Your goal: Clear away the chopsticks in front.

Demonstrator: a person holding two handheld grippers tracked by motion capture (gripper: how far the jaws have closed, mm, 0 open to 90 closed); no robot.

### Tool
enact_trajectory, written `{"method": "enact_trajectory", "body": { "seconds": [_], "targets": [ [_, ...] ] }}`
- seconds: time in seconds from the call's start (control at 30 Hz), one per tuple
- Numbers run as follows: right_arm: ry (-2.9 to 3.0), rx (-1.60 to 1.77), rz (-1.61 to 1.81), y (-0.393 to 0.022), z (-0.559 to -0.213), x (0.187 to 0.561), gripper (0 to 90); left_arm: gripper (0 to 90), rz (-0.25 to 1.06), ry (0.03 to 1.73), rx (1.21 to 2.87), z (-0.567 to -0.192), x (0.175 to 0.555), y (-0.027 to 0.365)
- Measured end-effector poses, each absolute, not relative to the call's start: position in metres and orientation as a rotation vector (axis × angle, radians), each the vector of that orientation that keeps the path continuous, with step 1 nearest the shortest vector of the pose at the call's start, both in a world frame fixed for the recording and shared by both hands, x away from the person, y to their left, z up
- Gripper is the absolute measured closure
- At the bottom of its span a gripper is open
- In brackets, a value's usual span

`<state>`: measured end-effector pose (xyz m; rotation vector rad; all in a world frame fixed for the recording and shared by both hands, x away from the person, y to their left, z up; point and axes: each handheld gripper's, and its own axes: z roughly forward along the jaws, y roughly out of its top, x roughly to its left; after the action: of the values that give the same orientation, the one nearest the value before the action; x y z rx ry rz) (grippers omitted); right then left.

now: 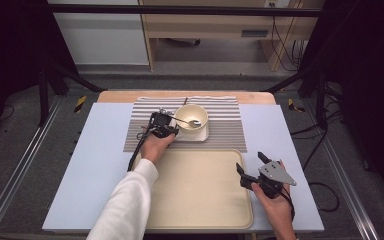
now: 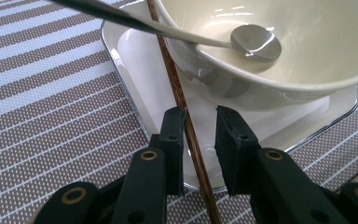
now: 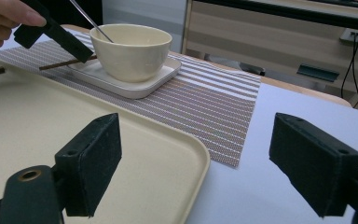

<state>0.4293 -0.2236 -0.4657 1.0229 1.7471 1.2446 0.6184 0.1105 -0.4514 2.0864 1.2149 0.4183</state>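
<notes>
Your left gripper (image 2: 199, 140) has the chopstick (image 2: 186, 122) between its jaws, not yet clamped, just before the bowl (image 2: 279, 70); your right gripper (image 3: 209, 168) waits wide apart; lifting is left.

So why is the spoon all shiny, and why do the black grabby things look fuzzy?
In the left gripper view, the room lights glare off the spoon and the glossy bowl, while the near jaws look soft. In the right gripper view, the jaws blur slightly too. The high view has dark corners.
</notes>
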Motion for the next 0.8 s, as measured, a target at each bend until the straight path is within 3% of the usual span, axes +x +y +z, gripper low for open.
{"method": "enact_trajectory", "body": {
  "seconds": [0.8],
  "targets": [
    [1.757,1.013,1.235,-0.2218,-0.4662,0.4296,16.5,77.3,0.437,1.278,2.050,-0.4604,0.6204,0.1079]
  ]
}}
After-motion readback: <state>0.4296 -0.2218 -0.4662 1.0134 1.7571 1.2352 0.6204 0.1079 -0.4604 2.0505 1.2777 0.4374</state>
